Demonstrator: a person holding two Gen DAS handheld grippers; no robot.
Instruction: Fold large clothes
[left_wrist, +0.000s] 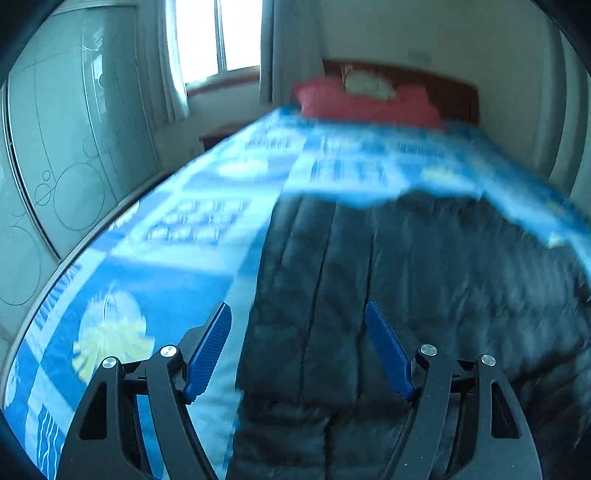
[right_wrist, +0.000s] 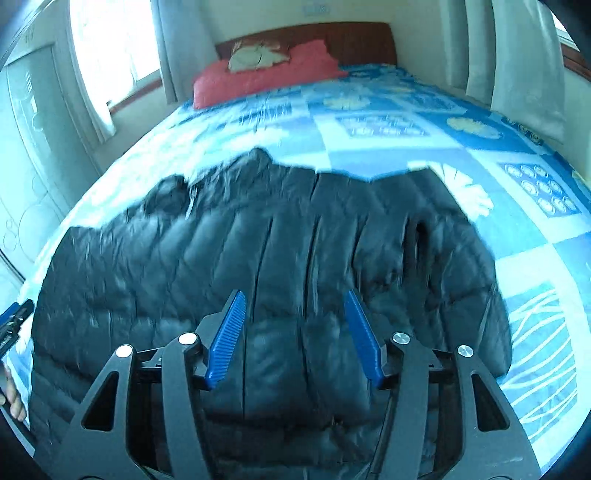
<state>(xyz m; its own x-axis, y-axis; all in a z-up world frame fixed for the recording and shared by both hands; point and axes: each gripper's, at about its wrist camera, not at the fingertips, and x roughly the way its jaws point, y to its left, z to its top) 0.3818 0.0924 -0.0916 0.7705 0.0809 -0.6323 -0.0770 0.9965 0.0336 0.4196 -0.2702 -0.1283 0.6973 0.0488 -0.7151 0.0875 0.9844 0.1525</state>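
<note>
A black quilted puffer jacket lies spread flat on the blue patterned bedspread. In the left wrist view the jacket fills the lower right, its left edge running between the fingers. My left gripper is open and empty above that left edge. My right gripper is open and empty, hovering above the jacket's near middle. The left gripper's tip also shows at the left edge of the right wrist view. Both views are motion-blurred.
A red pillow and a pale cushion lie at the wooden headboard. A window with curtains and a glass wardrobe door stand to the left of the bed.
</note>
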